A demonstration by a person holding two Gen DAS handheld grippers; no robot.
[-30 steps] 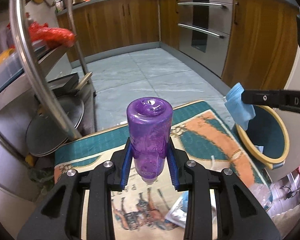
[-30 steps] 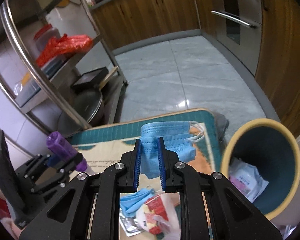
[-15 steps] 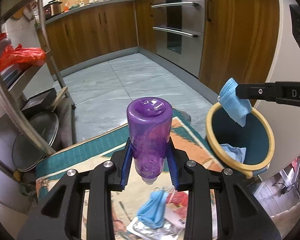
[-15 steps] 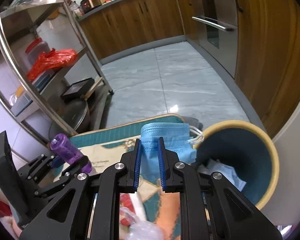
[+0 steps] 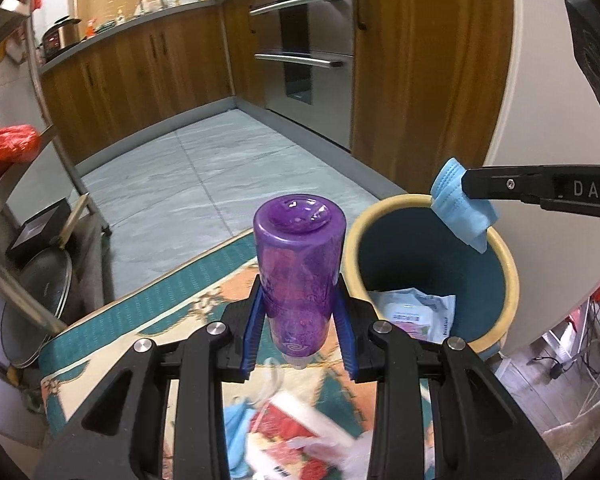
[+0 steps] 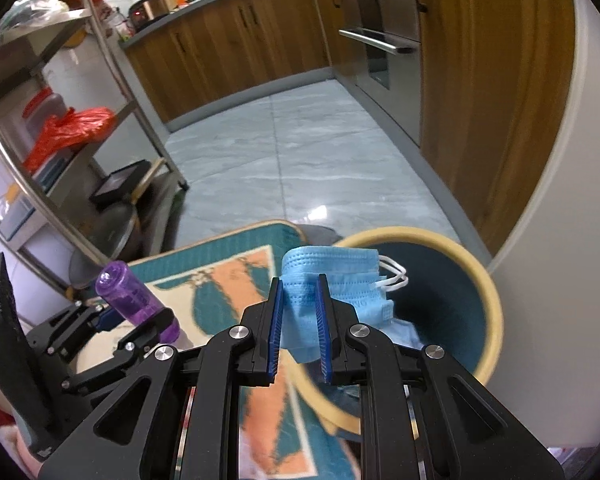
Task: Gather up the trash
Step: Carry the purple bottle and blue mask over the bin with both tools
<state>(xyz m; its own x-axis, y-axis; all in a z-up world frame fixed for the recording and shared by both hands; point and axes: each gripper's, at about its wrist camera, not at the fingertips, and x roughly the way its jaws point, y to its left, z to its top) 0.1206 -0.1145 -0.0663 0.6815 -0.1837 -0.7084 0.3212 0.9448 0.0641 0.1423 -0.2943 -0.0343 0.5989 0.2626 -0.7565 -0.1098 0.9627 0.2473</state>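
As seen from the left wrist camera, the left gripper point(image 5: 300, 328) is closed on a purple bottle point(image 5: 299, 270), its blue pads point(image 5: 253, 332) pressed against the bottle's lower sides. The bottle stands nearly upright with its narrow cap end pointing down, above a patterned teal and orange mat point(image 5: 172, 312). Just right of the bottle is a bin point(image 5: 496, 264) with a cream rim and dark teal inside; a white packet point(image 5: 414, 312) lies at its bottom. The right gripper point(image 5: 466, 188) reaches in from the right, pinching a blue face mask point(image 5: 462, 210) that hangs over the far right part of the bin's rim. Blurred litter point(image 5: 296, 436), red, white and blue, lies on the mat below the left gripper. Wooden cabinets point(image 5: 140, 76) and an oven point(image 5: 300, 52) line the tiled floor point(image 5: 220, 176) behind.

From the right wrist camera, the right gripper point(image 6: 299, 324) is nearly shut, its blue pads point(image 6: 275, 320) clamping the folded face mask point(image 6: 332, 280); the white ear loops point(image 6: 392, 276) dangle to the right, over the bin's point(image 6: 488, 292) opening. The mask hangs above the bin's near left rim. At left, the left gripper point(image 6: 140, 320) holds the purple bottle point(image 6: 134, 296) tilted, over the mat point(image 6: 228, 280). A metal rack point(image 6: 60, 128) with a red bag point(image 6: 72, 132) stands at left.
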